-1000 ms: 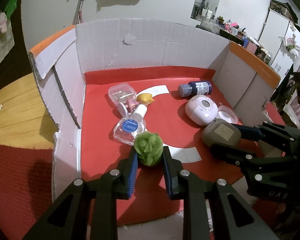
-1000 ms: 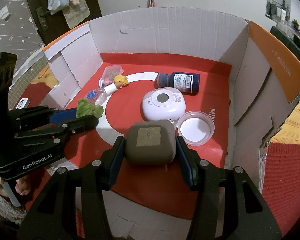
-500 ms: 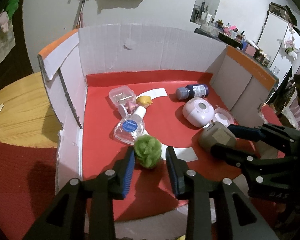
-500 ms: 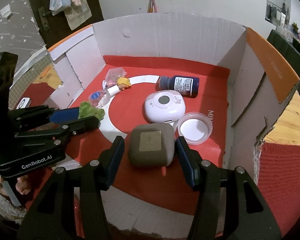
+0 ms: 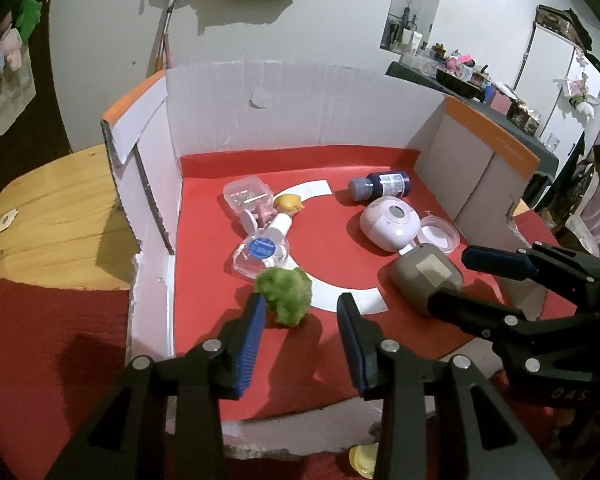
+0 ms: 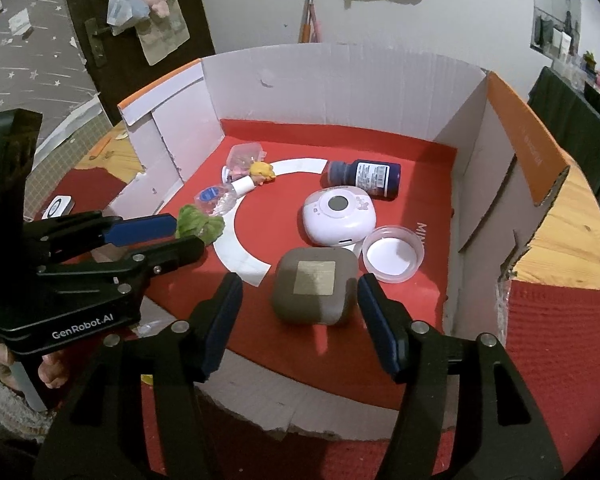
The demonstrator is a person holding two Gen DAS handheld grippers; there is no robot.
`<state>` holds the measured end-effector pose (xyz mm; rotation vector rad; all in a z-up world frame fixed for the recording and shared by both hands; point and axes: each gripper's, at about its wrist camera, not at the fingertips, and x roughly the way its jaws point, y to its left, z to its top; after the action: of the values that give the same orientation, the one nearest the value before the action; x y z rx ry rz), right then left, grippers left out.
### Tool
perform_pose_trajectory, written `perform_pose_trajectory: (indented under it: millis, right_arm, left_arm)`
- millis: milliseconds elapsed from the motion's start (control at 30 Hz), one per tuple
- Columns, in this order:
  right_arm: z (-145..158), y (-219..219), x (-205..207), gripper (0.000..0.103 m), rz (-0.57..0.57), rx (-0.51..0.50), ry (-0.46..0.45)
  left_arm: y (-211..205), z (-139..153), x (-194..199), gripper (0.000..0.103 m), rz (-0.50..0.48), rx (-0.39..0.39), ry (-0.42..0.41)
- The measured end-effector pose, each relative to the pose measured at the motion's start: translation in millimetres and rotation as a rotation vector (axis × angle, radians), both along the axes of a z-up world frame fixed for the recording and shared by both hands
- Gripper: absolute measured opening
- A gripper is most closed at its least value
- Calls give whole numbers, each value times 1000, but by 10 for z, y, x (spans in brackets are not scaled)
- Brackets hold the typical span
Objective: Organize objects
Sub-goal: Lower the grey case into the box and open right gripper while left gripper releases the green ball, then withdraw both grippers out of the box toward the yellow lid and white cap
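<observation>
Two hand-held grippers' jaws are opening: left hand-held gripper (image 5: 302, 310) frees the green toy (image 5: 286, 294) at its twelve o'clock; right hand-held gripper (image 6: 300, 294) frees the grey case (image 6: 314, 290), likewise ahead.

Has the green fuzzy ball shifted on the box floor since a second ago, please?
No. The green fuzzy ball lies at the same end of the white arc; only the left gripper, jaws opening, has let go of it.

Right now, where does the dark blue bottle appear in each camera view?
Left wrist view: dark blue bottle lies upper right of centre, near the box's back wall.
Right wrist view: dark blue bottle lies just above centre.
Shared landmark: the white round device directly in front of it.
</observation>
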<state>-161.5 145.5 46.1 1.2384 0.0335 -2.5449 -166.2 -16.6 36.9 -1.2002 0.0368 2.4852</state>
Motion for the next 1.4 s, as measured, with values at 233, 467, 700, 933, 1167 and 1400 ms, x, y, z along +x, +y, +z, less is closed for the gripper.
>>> perform_pose_trajectory:
  millis: [233,467,700,933,1167,1400]
  right_arm:
    - [57,-3,79,66,1,3,14]
    - [119,-5,150,74,0,2,30]
    - [146,2,224,83,-4,-2,39]
    - [197,7,303,95,-3,-8,53]
    - [244,1,391,98,-3,-8,63]
    - [278,-15,495,101,4,-9,69]
  left_arm:
    - [-27,51,59,53,8,4,18]
    - [-58,139,128,60,18,2,50]
    - [-105,186,194,69,33,2,68]
    - [-153,252,287,84,55,0,103]
    - [-234,322,369,100,106,-14,147]
    - [-259,401,479,103,109,-30,175]
